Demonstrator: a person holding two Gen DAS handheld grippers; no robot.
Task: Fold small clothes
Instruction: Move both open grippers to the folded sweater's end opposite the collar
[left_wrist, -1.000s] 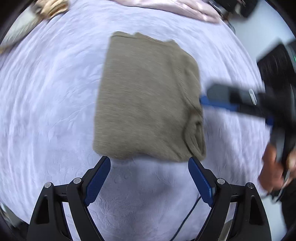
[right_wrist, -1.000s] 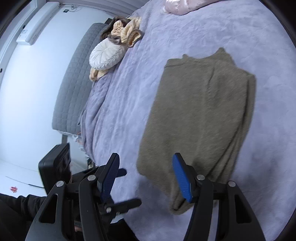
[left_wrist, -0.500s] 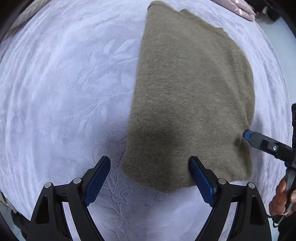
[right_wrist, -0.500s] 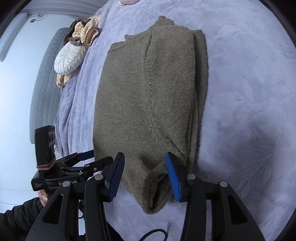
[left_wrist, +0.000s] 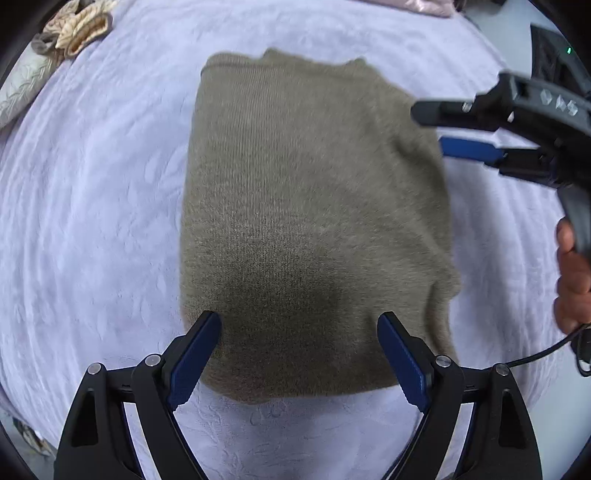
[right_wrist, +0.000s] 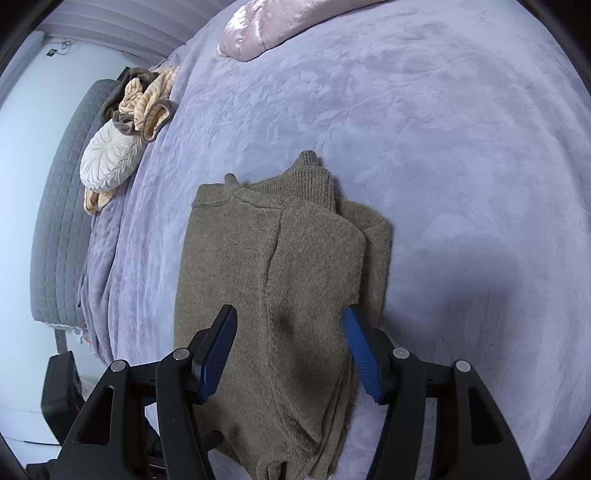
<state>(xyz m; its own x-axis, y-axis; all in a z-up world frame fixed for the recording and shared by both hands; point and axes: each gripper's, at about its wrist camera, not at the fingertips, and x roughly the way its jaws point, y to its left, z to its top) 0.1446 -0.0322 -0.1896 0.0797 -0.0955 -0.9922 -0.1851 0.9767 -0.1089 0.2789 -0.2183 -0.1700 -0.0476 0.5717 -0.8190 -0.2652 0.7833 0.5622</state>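
Both our grippers gape wide and grip nothing: left gripper (left_wrist: 299, 354) over the near hem, right gripper (right_wrist: 290, 350) at the right edge. We judge they straddle the folded olive sweater (left_wrist: 314, 221), lying mid-bedspread (left_wrist: 92, 221), for another fold.

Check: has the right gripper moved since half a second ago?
Yes. The right gripper went from the sweater's near right corner up toward its far right edge, lifted off the fabric.

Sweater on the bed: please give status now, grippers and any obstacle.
Left gripper open, right gripper open, both over the sweater. Sweater folded, flat on the blanket. Nothing in the way.
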